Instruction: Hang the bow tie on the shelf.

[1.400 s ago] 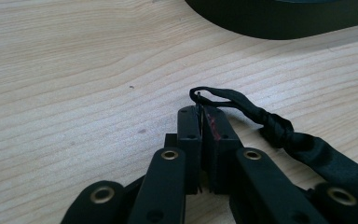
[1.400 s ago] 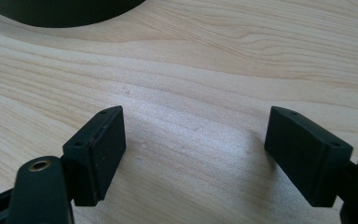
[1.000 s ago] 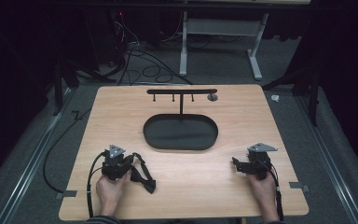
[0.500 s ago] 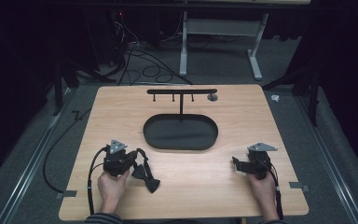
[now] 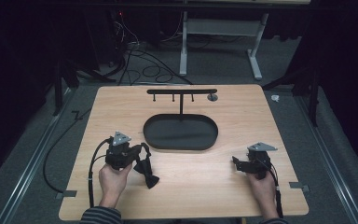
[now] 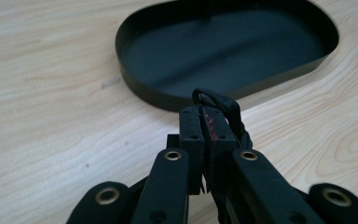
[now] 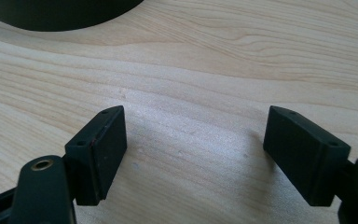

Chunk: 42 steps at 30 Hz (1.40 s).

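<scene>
Hard to make out: the black item under the left gripper point(image 5: 142, 156) in the high view, lower left of frame — looks like a bow tie point(image 5: 147, 173) with a strap, detail lost against the dark hardware. In the left gripper view its fingers point(image 6: 192, 128) are pressed together on a thin black strap point(image 6: 223, 106) that loops out above the tips; the rest of the strap is hidden behind the fingers. Black oval tray point(image 5: 181, 132) sits mid-tabletop point(image 5: 121, 102), its far edge cut off at the top of the left gripper view; the T-shaped stand point(image 5: 182, 93) rises from its back rim, small hooks barely resolvable. Right gripper point(image 5: 237, 163) at lower right of the high view, held in the right hand point(image 5: 261, 186), well apart from the tray. Right gripper view: fingers point(image 7: 100, 154) spread wide, nothing between them, bare wood underneath; whether they touch the tabletop I can't tell. Tray edge just clips the upper left of that view.
</scene>
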Each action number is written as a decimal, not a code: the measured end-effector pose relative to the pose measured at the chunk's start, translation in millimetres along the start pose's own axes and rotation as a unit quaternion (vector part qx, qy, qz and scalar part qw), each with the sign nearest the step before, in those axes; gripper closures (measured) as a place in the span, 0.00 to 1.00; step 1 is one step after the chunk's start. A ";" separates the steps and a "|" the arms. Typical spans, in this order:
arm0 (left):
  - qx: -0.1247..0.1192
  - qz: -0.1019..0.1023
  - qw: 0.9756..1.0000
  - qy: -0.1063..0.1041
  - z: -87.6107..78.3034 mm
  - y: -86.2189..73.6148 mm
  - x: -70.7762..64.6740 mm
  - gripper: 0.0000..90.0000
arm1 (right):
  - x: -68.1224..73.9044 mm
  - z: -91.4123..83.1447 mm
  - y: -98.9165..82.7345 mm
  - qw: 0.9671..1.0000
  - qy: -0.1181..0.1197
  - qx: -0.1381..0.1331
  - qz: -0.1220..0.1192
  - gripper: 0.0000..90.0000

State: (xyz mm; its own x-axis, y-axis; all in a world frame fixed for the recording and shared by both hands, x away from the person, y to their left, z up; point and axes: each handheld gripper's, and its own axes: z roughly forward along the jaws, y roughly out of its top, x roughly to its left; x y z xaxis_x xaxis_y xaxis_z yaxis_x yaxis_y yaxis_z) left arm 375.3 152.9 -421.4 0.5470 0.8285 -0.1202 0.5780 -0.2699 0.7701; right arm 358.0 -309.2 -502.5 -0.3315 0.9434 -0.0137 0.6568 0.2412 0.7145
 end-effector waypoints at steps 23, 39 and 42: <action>-0.034 0.070 0.995 -0.065 2.1 53.1 -29.9 0.98 | 0.1 0.5 0.6 1.000 -0.001 0.000 0.001 0.25; -0.034 0.097 0.991 -0.090 14.6 81.2 -42.8 0.98 | 0.4 0.1 0.5 1.000 0.001 0.002 0.000 0.25; -0.041 0.095 0.990 -0.094 16.8 86.5 -46.1 0.98 | 0.4 0.1 0.5 1.000 0.001 0.002 0.000 0.25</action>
State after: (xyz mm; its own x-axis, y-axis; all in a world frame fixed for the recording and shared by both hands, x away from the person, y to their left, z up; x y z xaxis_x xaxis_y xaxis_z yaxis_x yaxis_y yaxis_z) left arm 410.2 83.1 -359.8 0.7490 0.6581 -0.0769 0.4066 -0.3648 0.8376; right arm 358.2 -308.7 -502.3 -0.3333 0.9428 -0.0120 0.6593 0.2421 0.7118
